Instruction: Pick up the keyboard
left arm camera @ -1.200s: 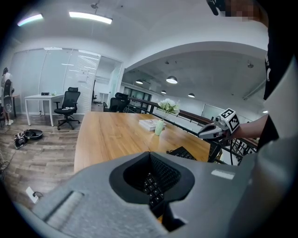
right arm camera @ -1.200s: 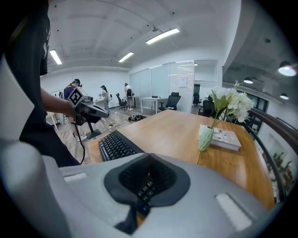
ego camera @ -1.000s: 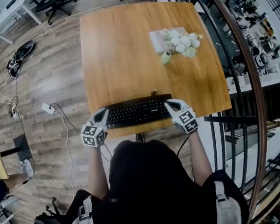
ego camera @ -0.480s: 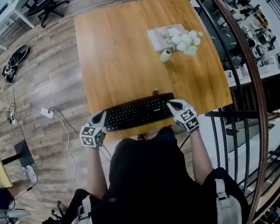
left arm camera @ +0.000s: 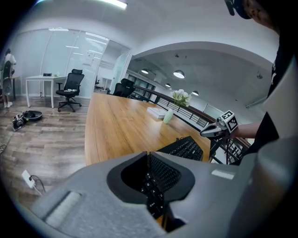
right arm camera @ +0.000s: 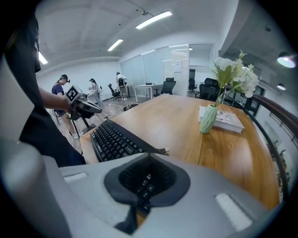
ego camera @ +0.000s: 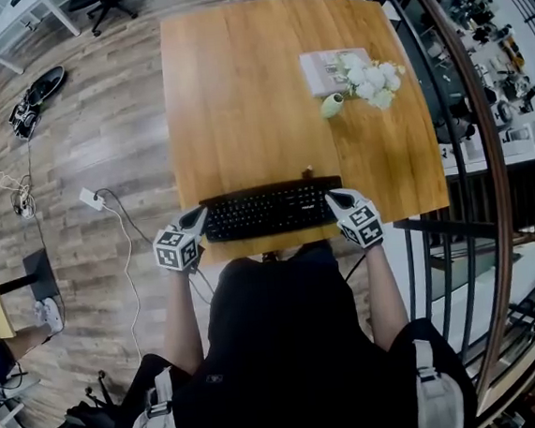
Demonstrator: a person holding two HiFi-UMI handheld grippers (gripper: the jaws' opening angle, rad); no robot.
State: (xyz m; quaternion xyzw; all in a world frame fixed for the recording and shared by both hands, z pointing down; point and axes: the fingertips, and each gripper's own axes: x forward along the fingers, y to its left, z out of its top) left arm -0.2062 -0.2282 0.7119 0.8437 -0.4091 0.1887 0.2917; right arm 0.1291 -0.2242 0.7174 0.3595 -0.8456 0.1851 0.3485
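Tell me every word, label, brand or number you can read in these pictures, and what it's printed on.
No text here can be read.
Keyboard: the keys have legends, but they are too small to read.
Book: the cover is too blurred to read.
Marker cubes: black-and-white square patterns only, no letters or numbers.

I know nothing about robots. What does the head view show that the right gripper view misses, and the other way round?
Only the head view: the white power strip with its cable on the floor, and the right claw seen from outside, marker cube and all. Only the right gripper view: the ceiling lights and people standing far across the office. Both: the black keyboard on the wooden table, the left claw at the keyboard's end, the vase of white flowers and the book beside it.
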